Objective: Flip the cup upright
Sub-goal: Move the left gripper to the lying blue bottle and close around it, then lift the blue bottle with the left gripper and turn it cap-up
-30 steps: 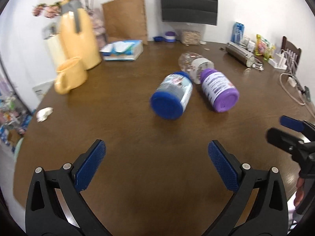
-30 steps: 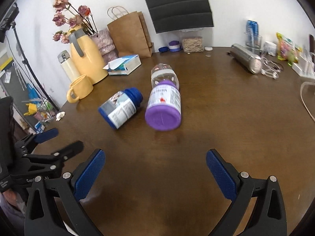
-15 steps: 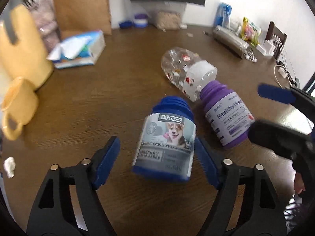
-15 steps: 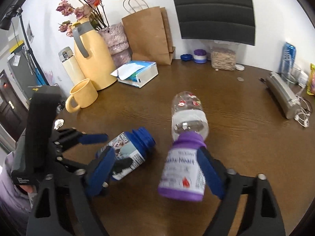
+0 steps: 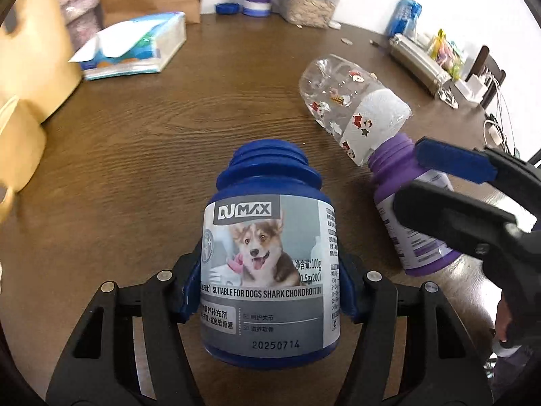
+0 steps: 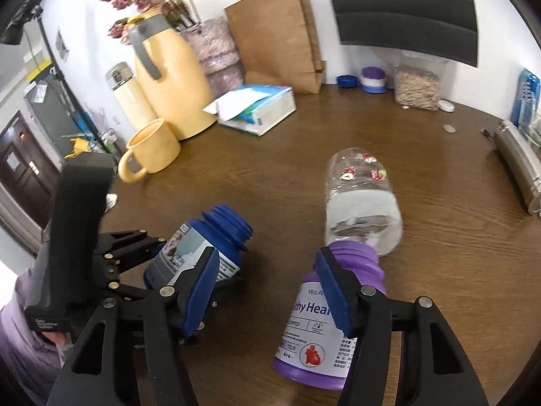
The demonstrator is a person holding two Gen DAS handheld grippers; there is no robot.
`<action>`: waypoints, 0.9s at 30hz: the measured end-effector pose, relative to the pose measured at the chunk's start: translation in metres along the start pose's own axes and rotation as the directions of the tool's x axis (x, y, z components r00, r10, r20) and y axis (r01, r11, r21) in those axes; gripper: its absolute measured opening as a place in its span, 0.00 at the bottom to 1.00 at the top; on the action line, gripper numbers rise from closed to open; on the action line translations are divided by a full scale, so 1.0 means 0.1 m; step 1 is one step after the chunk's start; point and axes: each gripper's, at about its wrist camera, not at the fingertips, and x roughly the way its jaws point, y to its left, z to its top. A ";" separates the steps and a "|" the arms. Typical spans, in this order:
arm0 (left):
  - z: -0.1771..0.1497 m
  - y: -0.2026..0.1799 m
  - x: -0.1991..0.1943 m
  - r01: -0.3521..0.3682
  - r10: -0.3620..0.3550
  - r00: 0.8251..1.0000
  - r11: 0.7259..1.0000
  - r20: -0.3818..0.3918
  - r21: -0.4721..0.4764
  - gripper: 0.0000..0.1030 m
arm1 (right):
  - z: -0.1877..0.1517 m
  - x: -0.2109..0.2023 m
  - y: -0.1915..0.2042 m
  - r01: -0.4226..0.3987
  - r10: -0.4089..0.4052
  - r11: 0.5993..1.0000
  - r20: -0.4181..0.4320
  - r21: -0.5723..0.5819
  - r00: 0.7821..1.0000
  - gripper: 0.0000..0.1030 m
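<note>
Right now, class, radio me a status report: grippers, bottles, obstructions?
Left gripper shut on blue bottle, not upright. Right gripper open over purple bottle. Clear bottle against purple's neck.

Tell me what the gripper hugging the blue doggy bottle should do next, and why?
Probably lift a little and tip it, open neck up. The left gripper already has both pads shut on the blue plastic dog-supplement bottle, which lies sideways on the brown wooden table. The purple plastic bottle lies close beside it, so tipping in place seems safest.
</note>
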 end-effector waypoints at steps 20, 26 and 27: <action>-0.93 -0.16 -0.36 0.027 -0.039 0.998 0.970 0.045 0.243 0.68 | -0.47 0.00 0.47 -0.150 0.149 0.989 -0.146 -0.002 0.978 0.63; -1.02 0.17 -0.56 0.022 -0.038 0.995 0.983 0.088 0.180 0.73 | -0.54 -0.03 0.52 -0.162 0.161 0.987 -0.146 0.004 0.976 0.63; -1.01 0.25 -0.57 0.007 -0.023 0.995 0.988 0.101 0.156 0.73 | -0.55 -0.03 0.55 -0.175 0.173 0.985 -0.149 0.001 0.974 0.63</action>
